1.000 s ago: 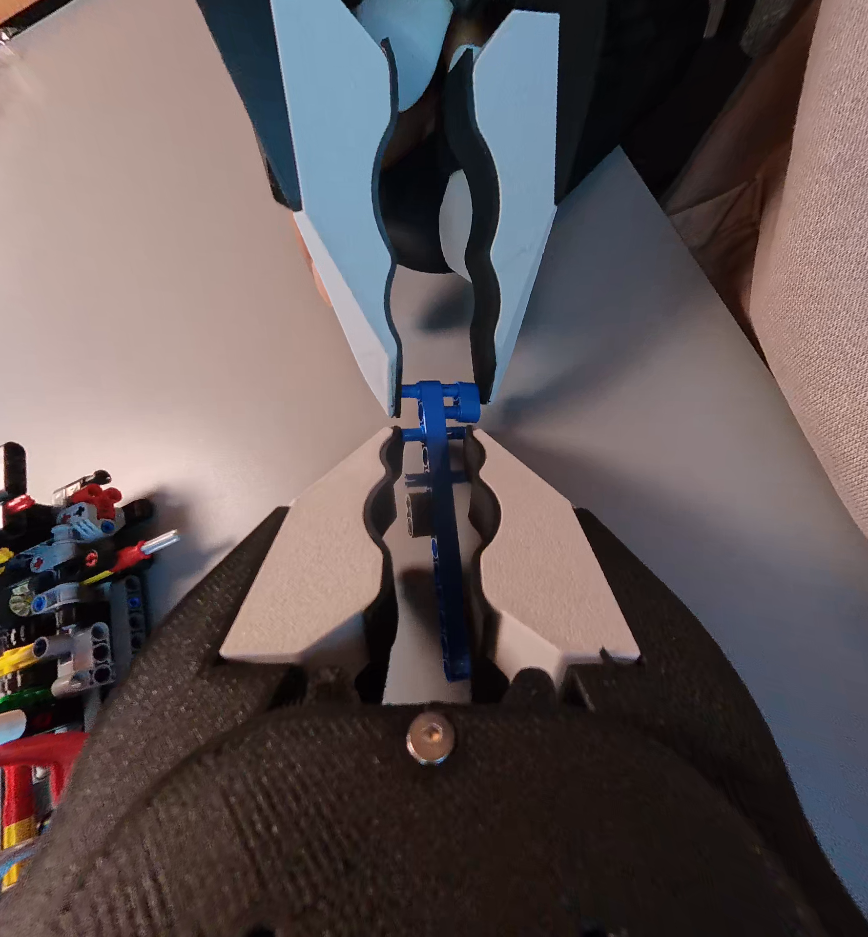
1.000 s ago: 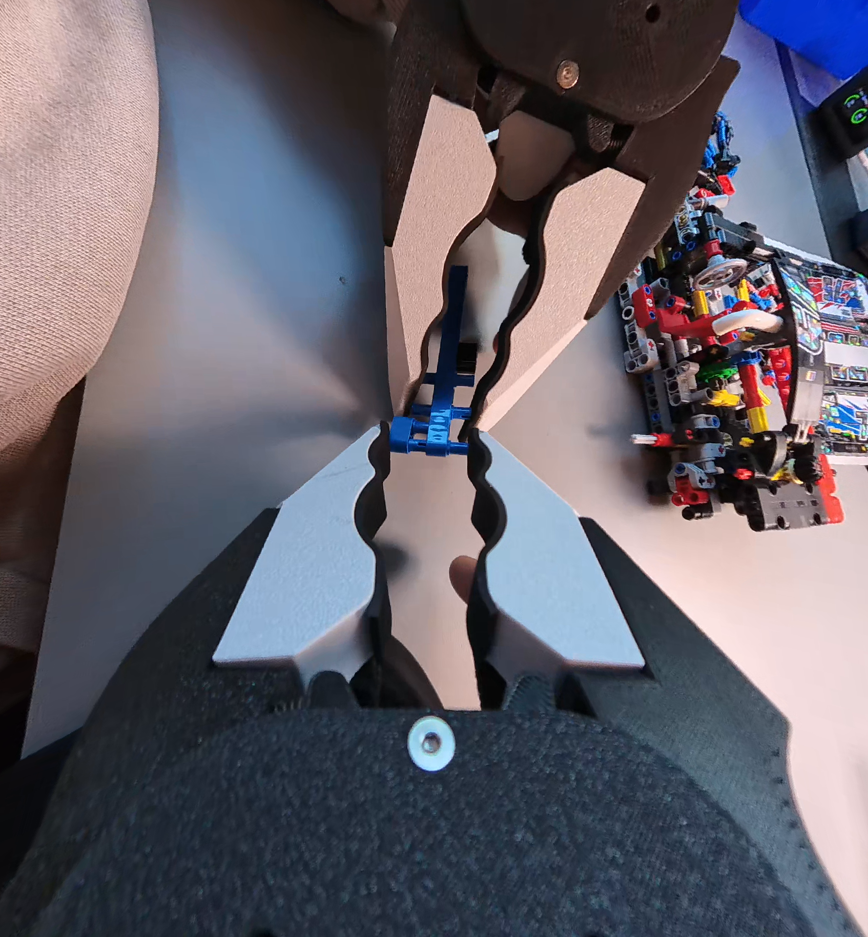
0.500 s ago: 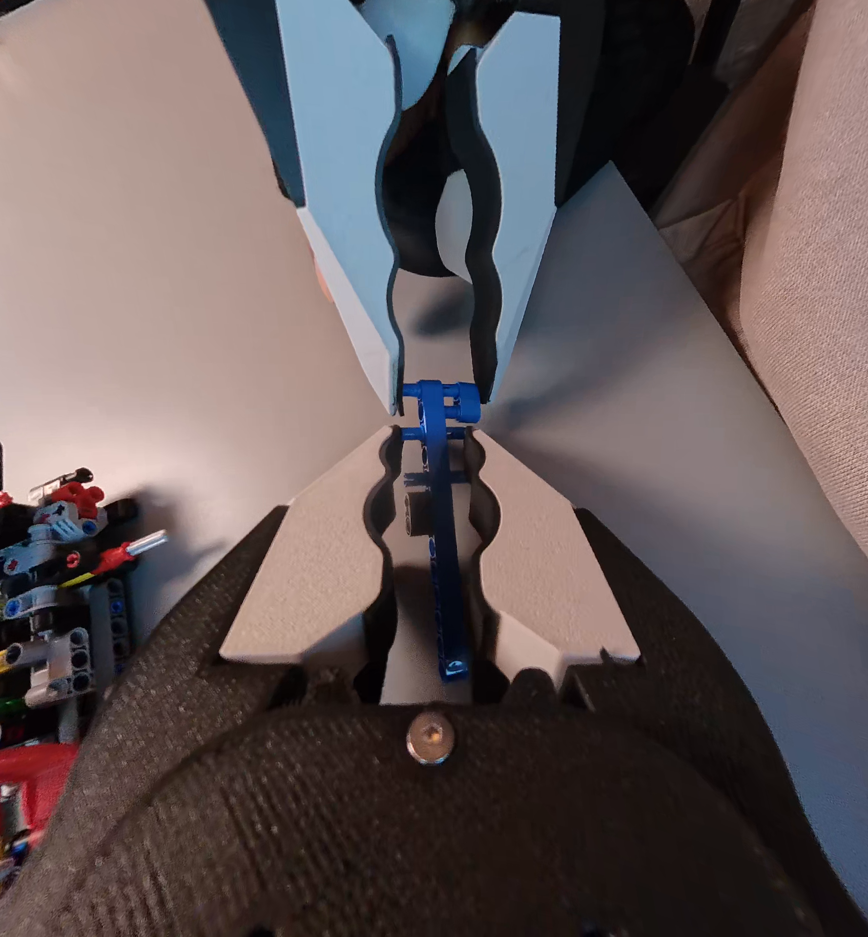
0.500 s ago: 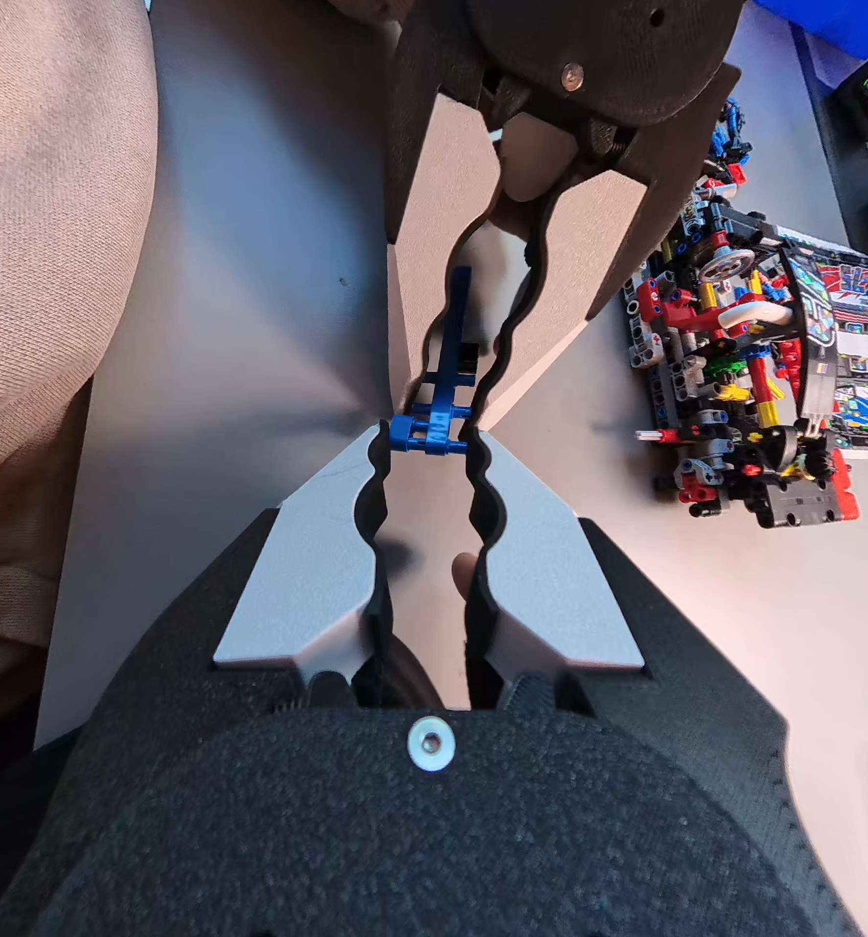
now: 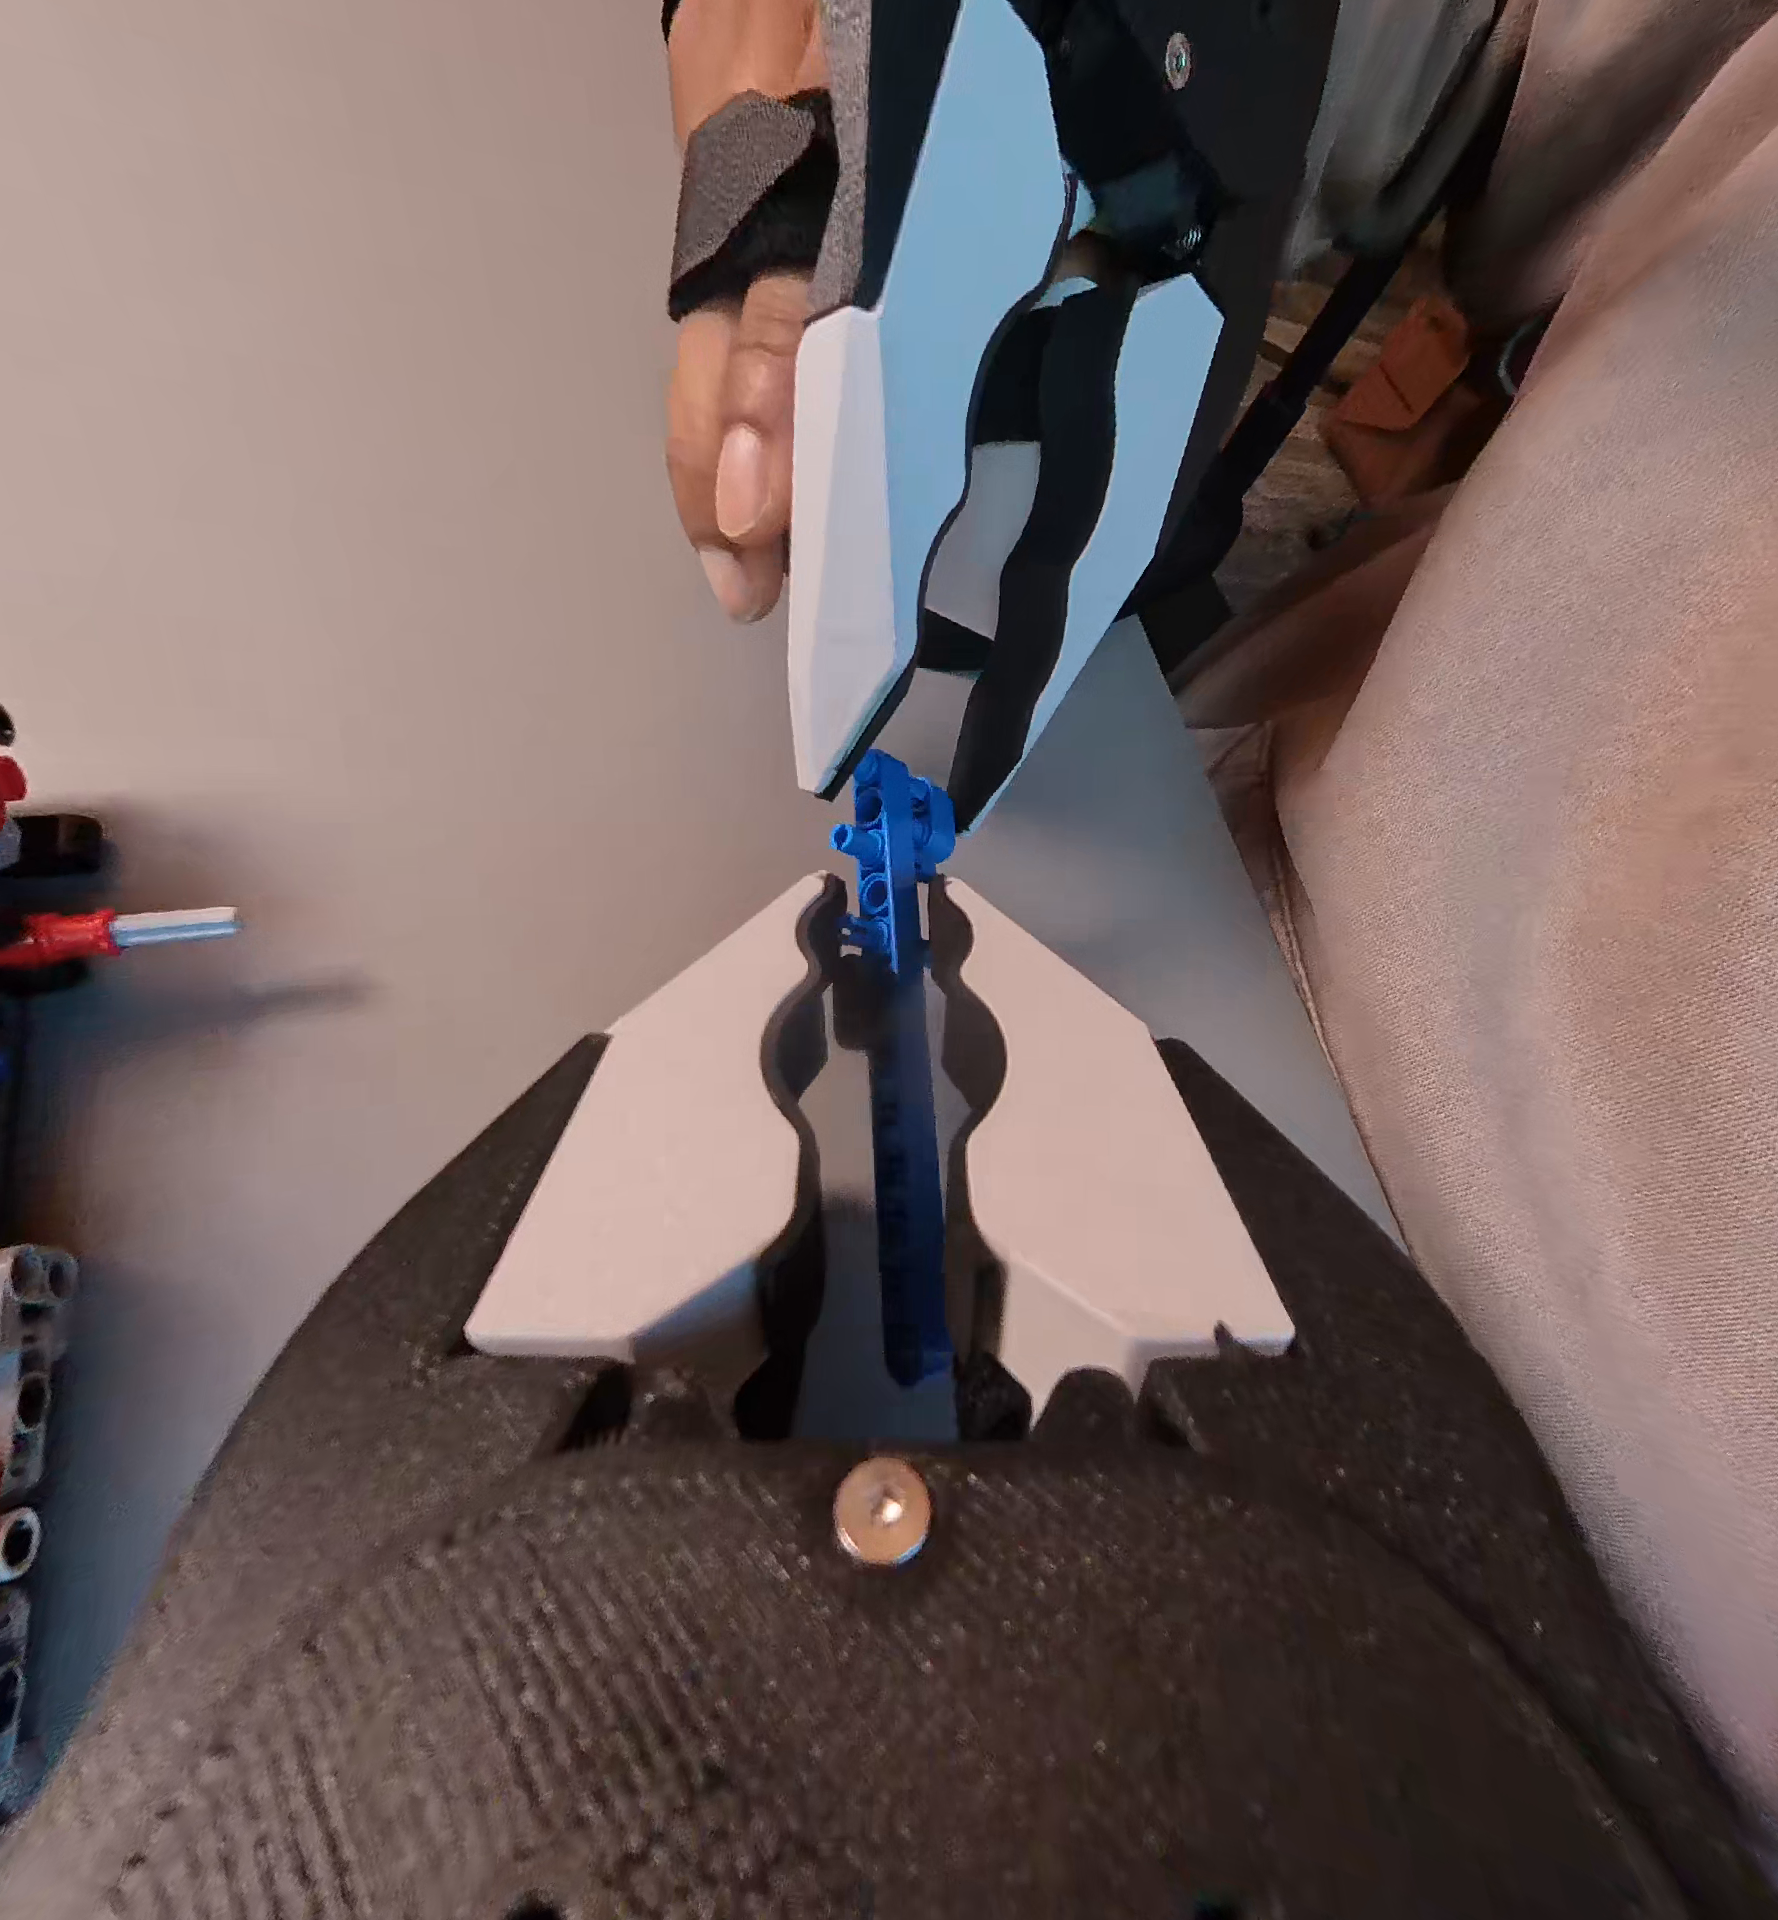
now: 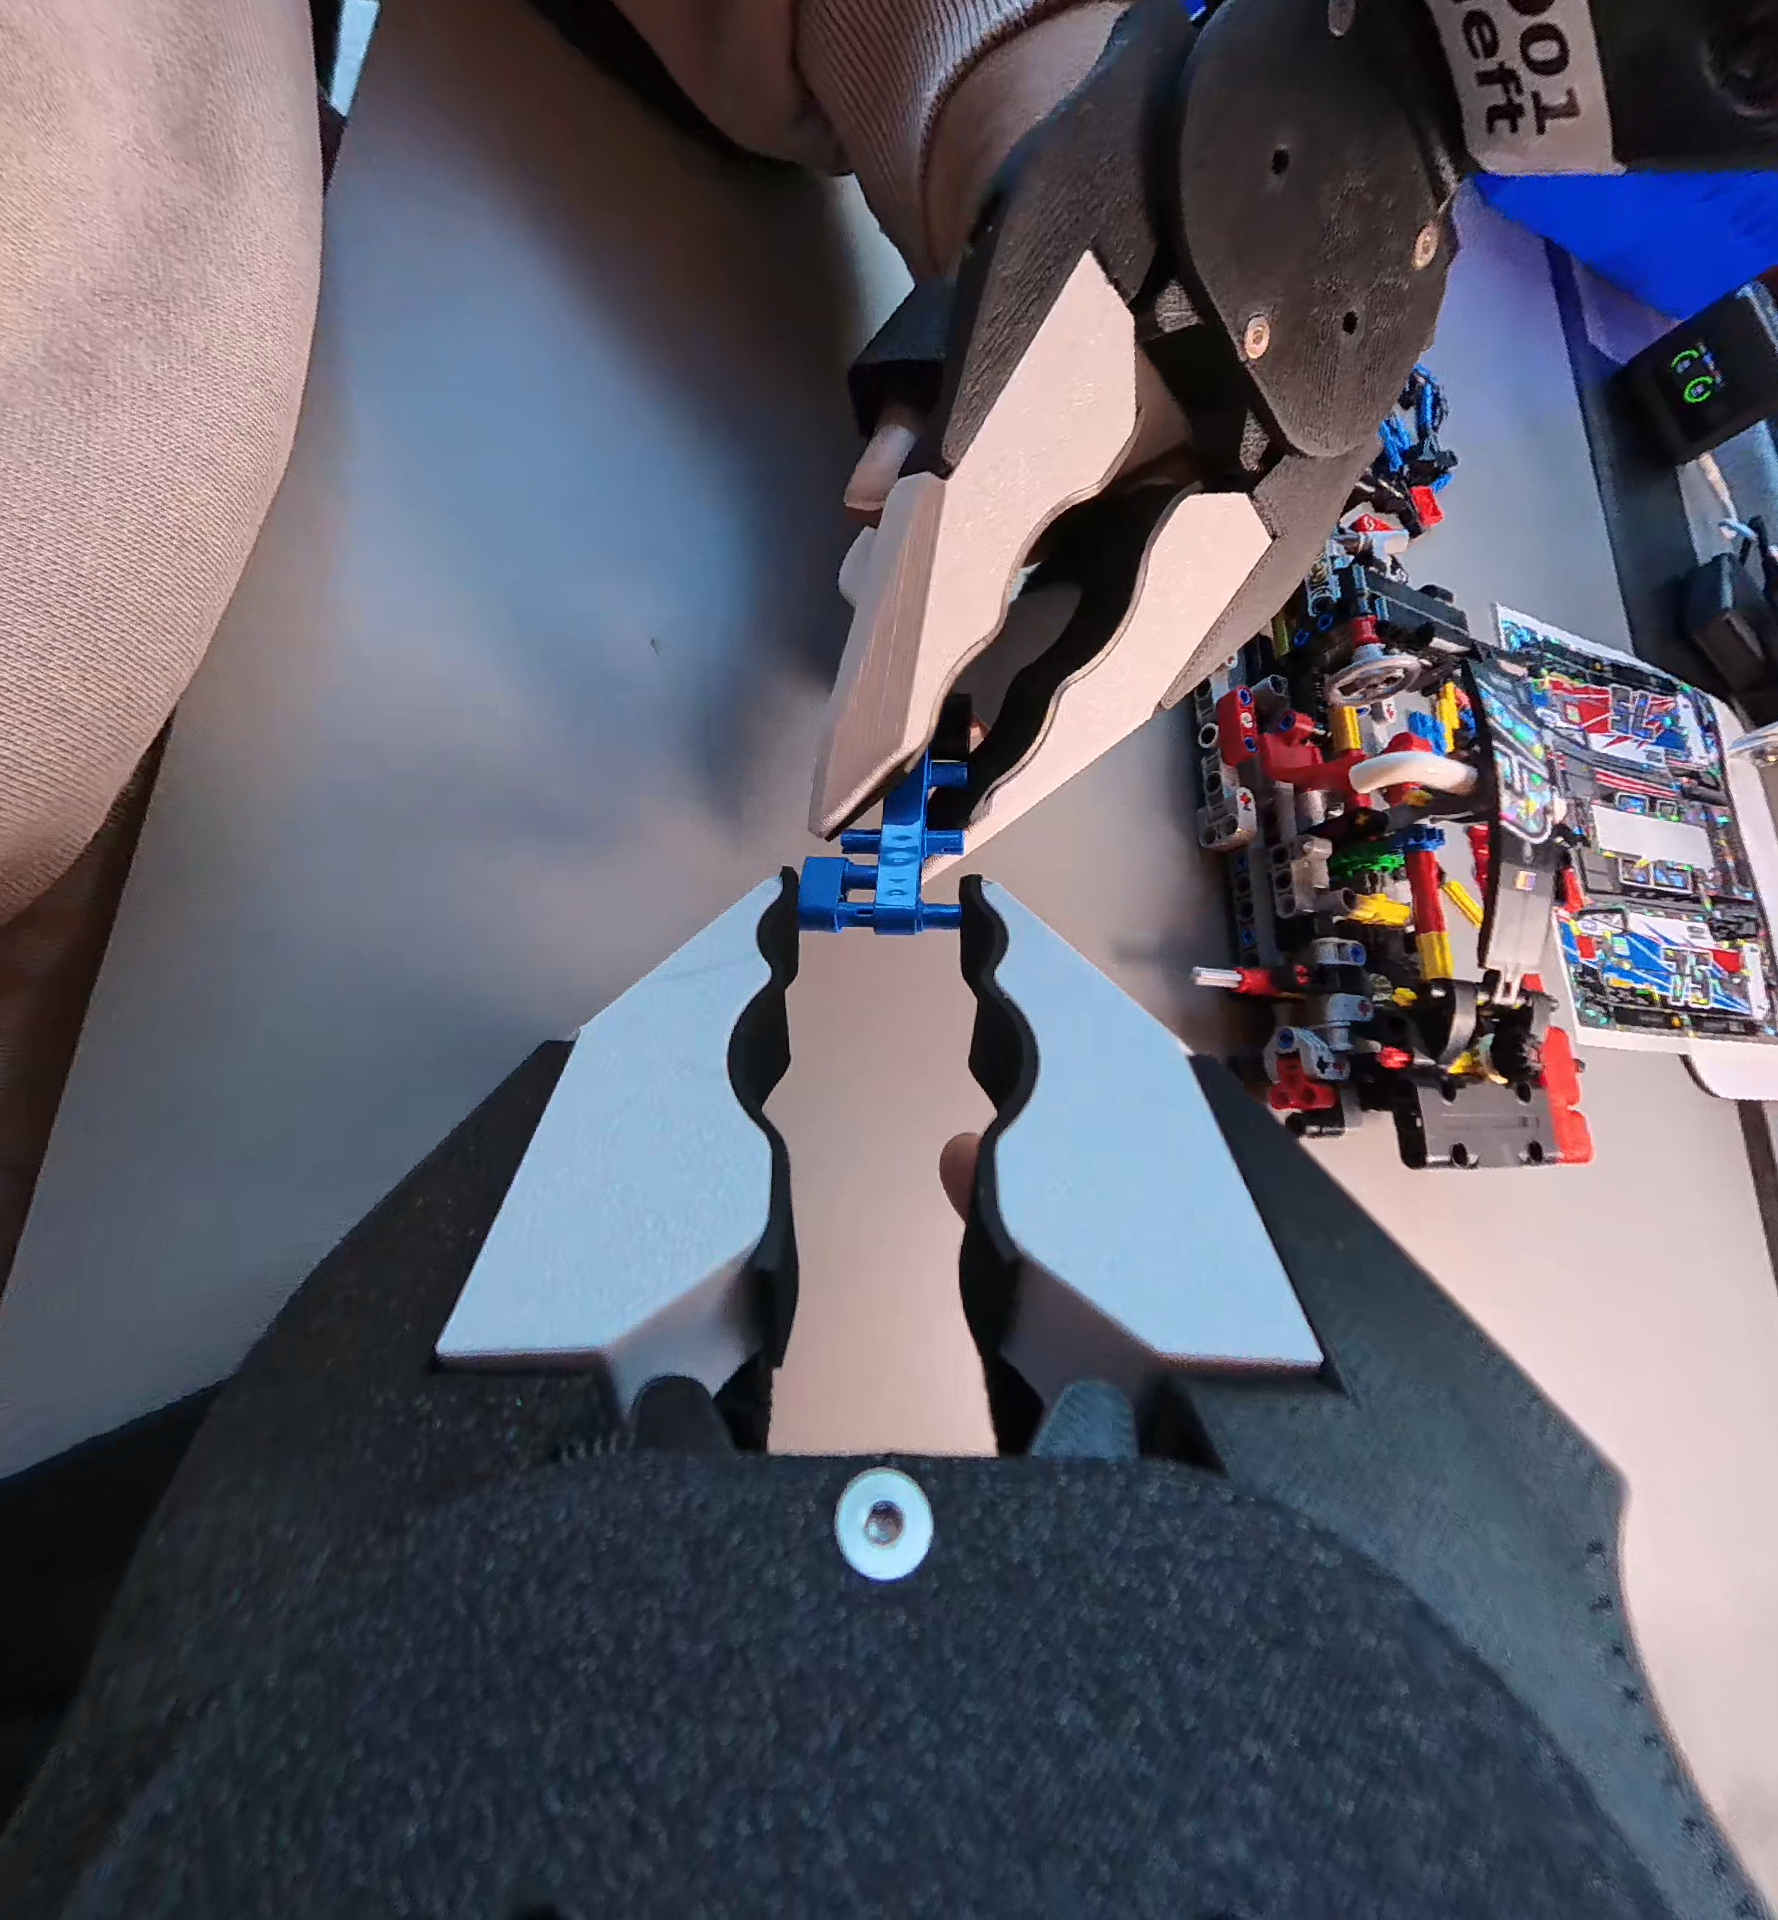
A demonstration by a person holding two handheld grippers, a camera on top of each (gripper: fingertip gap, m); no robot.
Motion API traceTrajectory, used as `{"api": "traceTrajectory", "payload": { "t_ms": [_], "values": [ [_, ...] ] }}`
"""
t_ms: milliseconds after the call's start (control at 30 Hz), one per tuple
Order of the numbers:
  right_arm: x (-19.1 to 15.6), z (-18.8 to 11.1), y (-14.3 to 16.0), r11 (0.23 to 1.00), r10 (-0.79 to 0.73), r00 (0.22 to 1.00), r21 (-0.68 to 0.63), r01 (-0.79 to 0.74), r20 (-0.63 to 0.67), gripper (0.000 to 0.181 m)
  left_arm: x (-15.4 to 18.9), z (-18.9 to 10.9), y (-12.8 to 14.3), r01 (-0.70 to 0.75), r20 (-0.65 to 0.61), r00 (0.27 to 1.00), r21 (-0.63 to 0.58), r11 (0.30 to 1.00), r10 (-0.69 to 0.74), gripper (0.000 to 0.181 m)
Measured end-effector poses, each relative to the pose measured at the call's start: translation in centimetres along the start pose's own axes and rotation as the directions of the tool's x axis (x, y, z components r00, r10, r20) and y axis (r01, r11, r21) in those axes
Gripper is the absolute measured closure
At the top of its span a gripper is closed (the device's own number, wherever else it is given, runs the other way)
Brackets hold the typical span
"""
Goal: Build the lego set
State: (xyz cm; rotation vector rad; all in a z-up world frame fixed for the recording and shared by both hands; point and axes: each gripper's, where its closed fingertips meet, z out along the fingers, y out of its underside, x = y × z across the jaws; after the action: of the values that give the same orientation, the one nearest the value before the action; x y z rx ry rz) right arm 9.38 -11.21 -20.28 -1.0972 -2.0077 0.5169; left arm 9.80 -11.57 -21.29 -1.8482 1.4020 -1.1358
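L gripper clamped narrow on the long blue beam, which runs back between its fingers, front end sticking out past the tips. R gripper pinching a small blue connector right at its fingertips. Jaws look set to the part's width, though contact on the R-hand pad isn't clear. Connector is touching the beam's end, both held in air over the grey table, apart from the main model, which sits off to the side by the sticker sheet.

Step, my read: seating connector pins into the beam's end holes.

To do it well:
- line up pin axes w/ holes before pushing, the 2 tools meet at an angle now
- push straight along pin axis, no twist
- L grip stays firm near the end so beam doesn't pivot
- R holds at the very tips, so slip risk; press slow, check both pins seat flush
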Motion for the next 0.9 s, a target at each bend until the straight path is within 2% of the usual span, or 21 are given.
{"api": "traceTrajectory", "payload": {
  "t_ms": [300, 500, 667, 900],
  "values": [
    [0.3, 0.0, -0.6, 0.999, -0.040, 0.999, -0.002, 0.040, -0.034, 0.152, 0.2, -0.5, -0.1, 0.050, -0.032, 0.998, 0.016, 0.999, -0.049, 0.170],
    [0.3, -0.2, -1.1, 0.999, -0.011, 0.999, 0.039, 0.013, -0.041, 0.152, 0.4, -0.7, -0.2, 0.089, -0.080, 0.993, 0.036, 0.995, -0.086, 0.172],
    [0.3, -0.4, -1.5, 0.997, 0.012, 0.999, 0.082, -0.009, -0.034, 0.140, 0.8, -0.9, -0.5, 0.122, -0.134, 0.985, 0.063, 0.990, -0.113, 0.175],
    [0.3, -0.1, -1.5, 0.993, -0.033, 0.999, 0.110, 0.038, -0.043, 0.141, 1.7, -1.1, -0.7, 0.183, -0.236, 0.958, 0.068, 0.981, -0.162, 0.175]
  ]
}}
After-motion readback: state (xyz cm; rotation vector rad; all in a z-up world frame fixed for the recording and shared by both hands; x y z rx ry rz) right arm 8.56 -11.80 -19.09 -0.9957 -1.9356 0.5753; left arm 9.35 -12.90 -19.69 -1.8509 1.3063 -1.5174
